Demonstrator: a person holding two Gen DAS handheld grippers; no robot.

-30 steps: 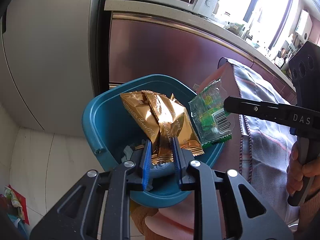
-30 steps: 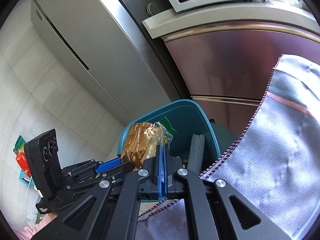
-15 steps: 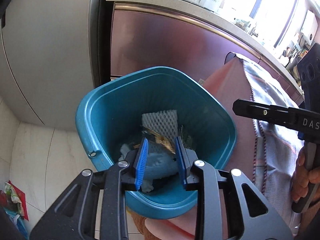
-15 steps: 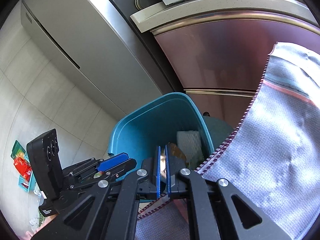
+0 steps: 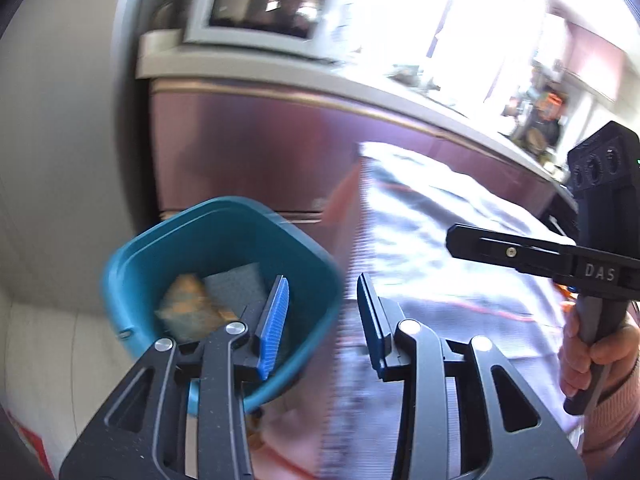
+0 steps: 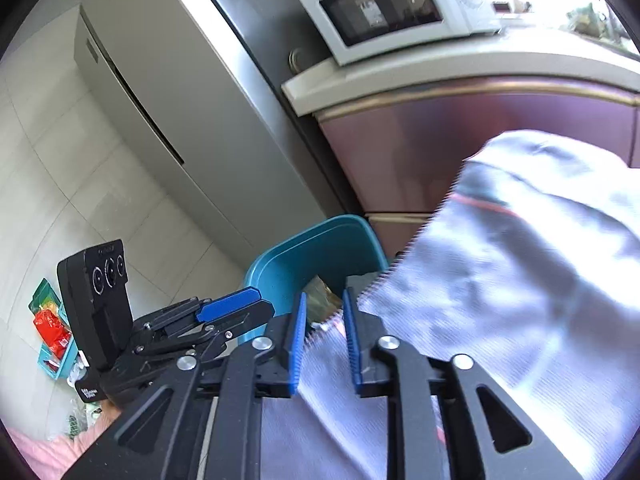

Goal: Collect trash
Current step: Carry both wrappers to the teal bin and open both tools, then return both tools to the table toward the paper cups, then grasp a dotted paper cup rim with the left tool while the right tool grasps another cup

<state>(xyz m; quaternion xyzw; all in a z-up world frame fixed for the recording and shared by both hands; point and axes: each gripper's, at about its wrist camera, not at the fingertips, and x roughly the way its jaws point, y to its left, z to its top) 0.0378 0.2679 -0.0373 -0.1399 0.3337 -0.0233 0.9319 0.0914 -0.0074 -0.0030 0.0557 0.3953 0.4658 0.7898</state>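
A teal bin (image 5: pixel 216 236) stands on the floor beside the cloth-covered table (image 5: pixel 460 240). In it lie a golden wrapper (image 5: pixel 188 304) and a white foam piece (image 5: pixel 236 284). My left gripper (image 5: pixel 322 280) hovers over the bin's right rim. Its jaws are opening and nothing is between them. The right gripper (image 5: pixel 454 240) shows side-on further right, held by a hand (image 5: pixel 592 344). In the right wrist view my right gripper (image 6: pixel 324 300) is over the table edge, jaws opening and empty. The bin (image 6: pixel 312 256) lies just beyond it, and the left gripper (image 6: pixel 256 304) is to its left.
A grey fridge (image 6: pixel 168 100) rises behind the bin. Beside it a maroon cabinet (image 6: pixel 420 152) carries a white microwave (image 6: pixel 384 12). Colourful packets in a small tray (image 6: pixel 50 320) lie on the tiled floor at left.
The golden wrapper left the left gripper and the green packet left the right one; they fell into the bin. Both grippers opened, rose and drew back to the right.
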